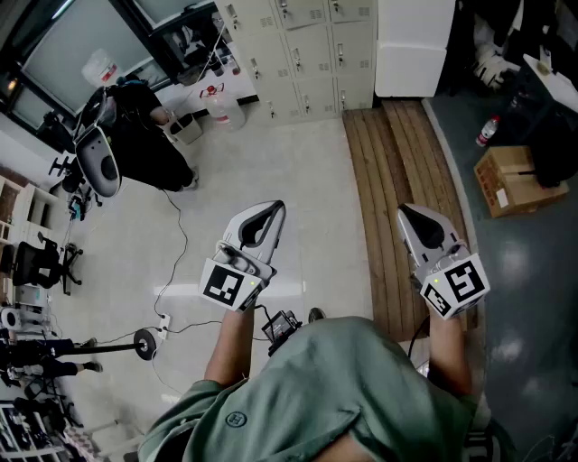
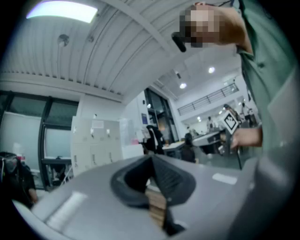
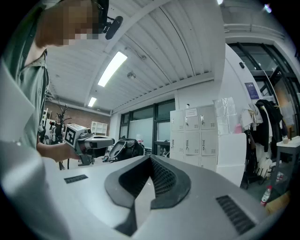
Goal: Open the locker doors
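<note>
Approach phase: locker doors (image 1: 307,50) stand well ahead, all closed. Left gripper (image 1: 274,207) and right gripper (image 1: 405,210) fingers are pressed together (nothing held). Next move likely requires closing the distance, then spreading fingers.

**Left gripper closed, lockers well across the room**

The left gripper (image 2: 152,161) fills the lower half of the view with its broad grey shell. Its black pads (image 2: 171,180) meet at the tip with nothing between them. Well beyond it, on the left, stands a bank of pale lockers (image 2: 93,145) whose doors look shut, next to dark-framed windows (image 2: 28,136). A person in dark clothes (image 2: 16,173) is at the left edge. Just right of the lockers is a dark coat or figure (image 2: 153,138), hard to tell which. On the right, a hand (image 2: 247,137) holds the right gripper (image 2: 228,129) below a green shirt (image 2: 267,79). Overhead is a ribbed ceiling (image 2: 93,51) with one lit panel (image 2: 61,10).
</note>
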Demonstrator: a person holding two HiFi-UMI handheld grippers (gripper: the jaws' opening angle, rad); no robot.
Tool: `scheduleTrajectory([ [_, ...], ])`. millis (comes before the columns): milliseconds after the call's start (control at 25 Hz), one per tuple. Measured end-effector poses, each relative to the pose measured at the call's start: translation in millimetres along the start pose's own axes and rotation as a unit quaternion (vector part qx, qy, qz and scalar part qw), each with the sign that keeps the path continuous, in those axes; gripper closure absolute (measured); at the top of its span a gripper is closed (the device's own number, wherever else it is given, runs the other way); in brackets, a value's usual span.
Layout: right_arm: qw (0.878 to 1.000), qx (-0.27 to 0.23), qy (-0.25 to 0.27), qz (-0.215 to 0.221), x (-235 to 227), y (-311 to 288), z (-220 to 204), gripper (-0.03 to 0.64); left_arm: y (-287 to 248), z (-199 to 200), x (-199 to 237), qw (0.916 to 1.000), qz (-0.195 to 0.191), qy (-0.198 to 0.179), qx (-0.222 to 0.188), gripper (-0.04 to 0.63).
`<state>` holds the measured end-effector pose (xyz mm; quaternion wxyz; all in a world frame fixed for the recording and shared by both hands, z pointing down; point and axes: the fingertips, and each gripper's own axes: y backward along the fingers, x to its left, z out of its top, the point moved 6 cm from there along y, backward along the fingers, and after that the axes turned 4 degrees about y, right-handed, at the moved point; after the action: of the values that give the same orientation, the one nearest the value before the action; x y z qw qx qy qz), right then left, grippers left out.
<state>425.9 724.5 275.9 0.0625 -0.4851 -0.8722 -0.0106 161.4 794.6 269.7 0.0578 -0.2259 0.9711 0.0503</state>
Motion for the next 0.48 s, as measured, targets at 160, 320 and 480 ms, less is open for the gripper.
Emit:
scheduleTrajectory([
  [160,1.0,0.0,0.001,-0.001,3,-8,0,0.614,0,-2,5,1.0,-0.005,0.002,-0.003,0.603],
  [320,1.0,-0.001,0.004,-0.004,8,-16,1,0.614,4,-5,13,0.9999,-0.009,0.002,-0.007,0.603],
  [480,1.0,0.0,0.002,-0.008,15,-26,1,0.614,9,-14,24,0.9999,-0.014,0.003,0.004,0.603],
])
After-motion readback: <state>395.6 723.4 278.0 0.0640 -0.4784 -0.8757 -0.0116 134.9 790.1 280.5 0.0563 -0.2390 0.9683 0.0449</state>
